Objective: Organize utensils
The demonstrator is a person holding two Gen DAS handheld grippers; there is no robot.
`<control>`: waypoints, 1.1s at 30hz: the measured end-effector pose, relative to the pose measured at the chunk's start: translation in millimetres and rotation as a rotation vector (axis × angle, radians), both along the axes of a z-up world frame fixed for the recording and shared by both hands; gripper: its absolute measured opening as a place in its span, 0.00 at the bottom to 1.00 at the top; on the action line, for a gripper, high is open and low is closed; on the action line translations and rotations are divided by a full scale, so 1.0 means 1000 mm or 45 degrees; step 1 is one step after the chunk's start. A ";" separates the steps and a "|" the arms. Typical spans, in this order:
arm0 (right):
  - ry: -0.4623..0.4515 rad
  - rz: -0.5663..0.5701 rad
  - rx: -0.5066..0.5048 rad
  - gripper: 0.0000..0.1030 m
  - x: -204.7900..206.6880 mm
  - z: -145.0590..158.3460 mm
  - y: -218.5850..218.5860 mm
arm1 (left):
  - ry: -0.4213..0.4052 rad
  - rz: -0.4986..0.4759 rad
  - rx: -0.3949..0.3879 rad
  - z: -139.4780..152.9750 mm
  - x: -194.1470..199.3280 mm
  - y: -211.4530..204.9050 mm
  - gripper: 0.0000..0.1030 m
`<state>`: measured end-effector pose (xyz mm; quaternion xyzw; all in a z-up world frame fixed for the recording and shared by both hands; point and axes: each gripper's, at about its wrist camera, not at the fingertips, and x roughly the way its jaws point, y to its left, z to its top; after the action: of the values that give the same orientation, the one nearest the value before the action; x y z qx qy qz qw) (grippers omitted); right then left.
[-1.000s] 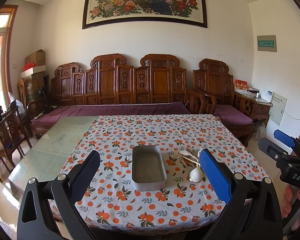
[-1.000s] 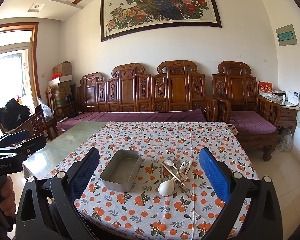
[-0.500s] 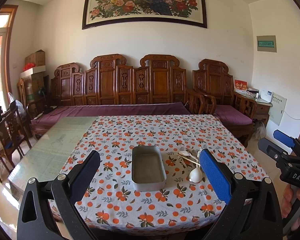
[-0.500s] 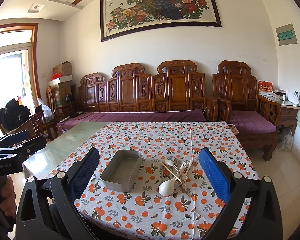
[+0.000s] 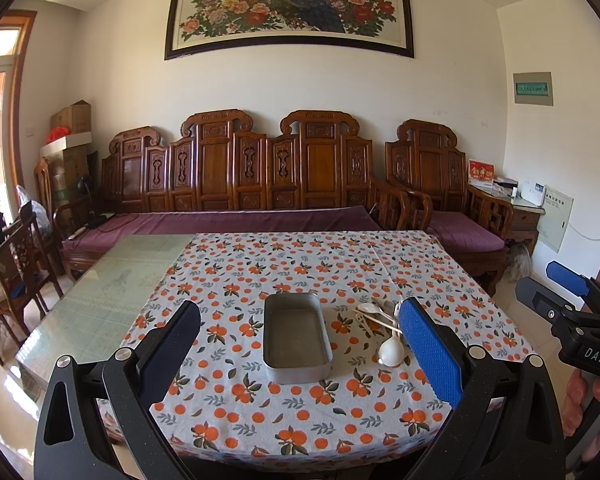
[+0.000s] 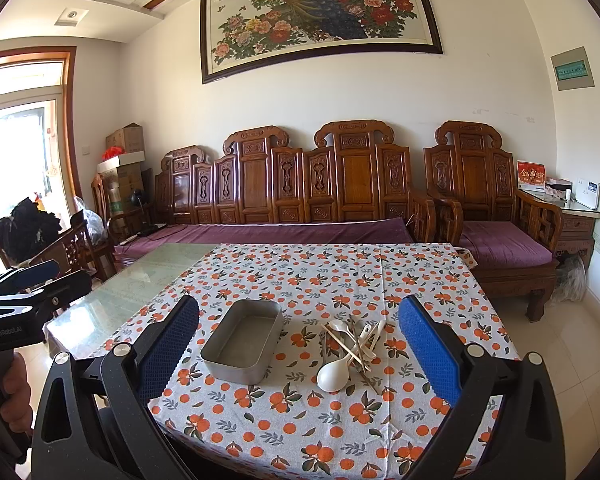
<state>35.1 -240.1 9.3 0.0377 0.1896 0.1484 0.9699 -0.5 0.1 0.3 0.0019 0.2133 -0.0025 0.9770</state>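
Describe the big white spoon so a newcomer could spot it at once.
Start at the orange-patterned tablecloth and find the metal tray on it. Right of the tray lies a heap of utensils. The white spoon is at its near edge, with the largest, roundest bowl in the heap.

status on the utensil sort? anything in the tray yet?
Nothing done: the grey metal rectangular tray is empty. The pile of white spoons and wooden chopsticks lies on the orange-print tablecloth, right of the tray. Nothing in hand: left gripper and right gripper are both open, short of the table. Every utensil remains to move.
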 end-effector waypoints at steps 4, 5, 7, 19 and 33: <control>0.000 0.000 0.000 0.97 0.000 0.000 0.000 | 0.000 -0.001 -0.001 0.000 0.000 0.000 0.94; 0.000 0.000 0.000 0.97 0.000 0.000 0.000 | -0.001 0.000 0.000 0.000 0.000 0.000 0.94; -0.001 0.000 -0.001 0.97 0.000 -0.001 0.000 | 0.000 -0.001 -0.001 0.000 0.000 0.000 0.94; -0.001 0.000 0.002 0.98 0.000 0.000 -0.001 | -0.003 -0.002 0.000 0.008 0.002 -0.009 0.94; 0.003 0.001 0.005 0.98 0.000 0.000 0.001 | 0.000 -0.002 0.000 0.018 -0.001 -0.013 0.94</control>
<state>35.0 -238.8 9.0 0.0398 0.1904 0.1490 0.9695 -1.1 -12.9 18.1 0.0020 0.2133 -0.0034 0.9770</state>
